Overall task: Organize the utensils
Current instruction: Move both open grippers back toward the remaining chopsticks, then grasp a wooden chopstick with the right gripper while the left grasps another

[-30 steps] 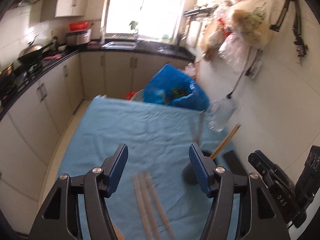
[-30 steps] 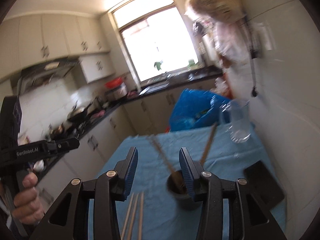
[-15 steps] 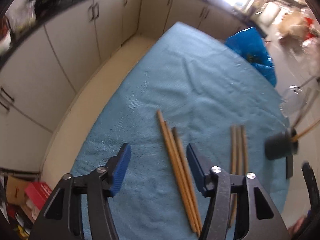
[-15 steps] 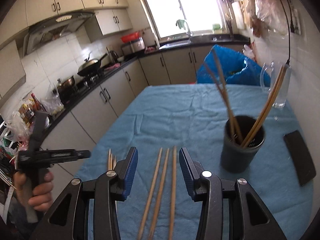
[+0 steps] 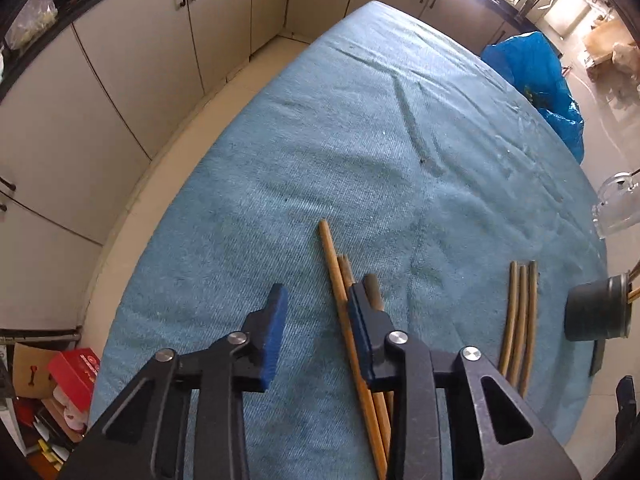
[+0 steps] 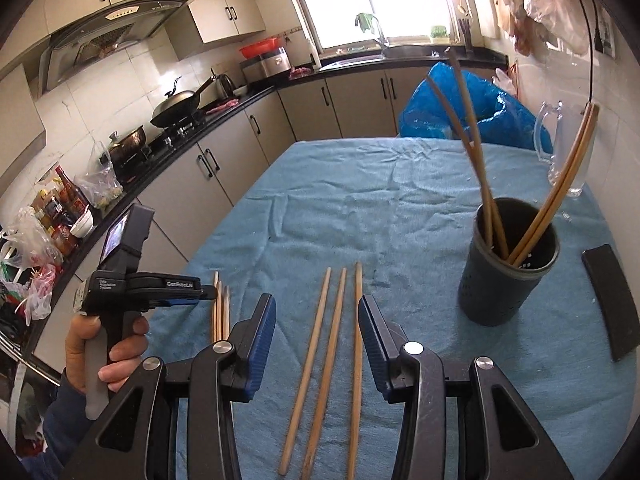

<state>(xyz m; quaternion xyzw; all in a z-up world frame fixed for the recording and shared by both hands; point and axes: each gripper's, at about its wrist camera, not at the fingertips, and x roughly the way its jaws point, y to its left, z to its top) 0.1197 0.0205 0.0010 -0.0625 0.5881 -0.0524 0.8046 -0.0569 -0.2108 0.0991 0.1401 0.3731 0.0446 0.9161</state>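
Your left gripper (image 5: 316, 324) hangs low over the blue cloth (image 5: 360, 140) with its jaws spread and nothing between them. A bundle of three chopsticks (image 5: 340, 280) lies on the cloth just at its right finger (image 5: 360, 328): the longest stick runs along the inner face of that finger and on beneath it, while the other two pass under the finger itself, so the bundle sits at the right edge of the gap, not centred in it. Only bare cloth shows beside the left finger (image 5: 274, 332). From the right wrist view you see this same gripper held in your left hand (image 6: 108, 344), its tips over the far ends of that bundle (image 6: 220, 308).

Your right gripper (image 6: 316, 332) is also open and holds nothing. A second set of three chopsticks (image 6: 340, 320) lies side by side on the cloth straight ahead of it, running lengthwise through the gap between the fingers. The rightmost stick lies close to the right finger (image 6: 376, 344); whether it touches, you cannot tell. The left finger (image 6: 260, 344) stands apart from the nearest stick.

The dark utensil cup (image 6: 504, 272) stands upright on the cloth to the right of that set, well apart from the gripper, with four chopsticks (image 6: 480, 160) already leaning in it. A black flat object (image 6: 612, 300) lies further right, and a glass pitcher (image 6: 560, 148) stands behind the cup.
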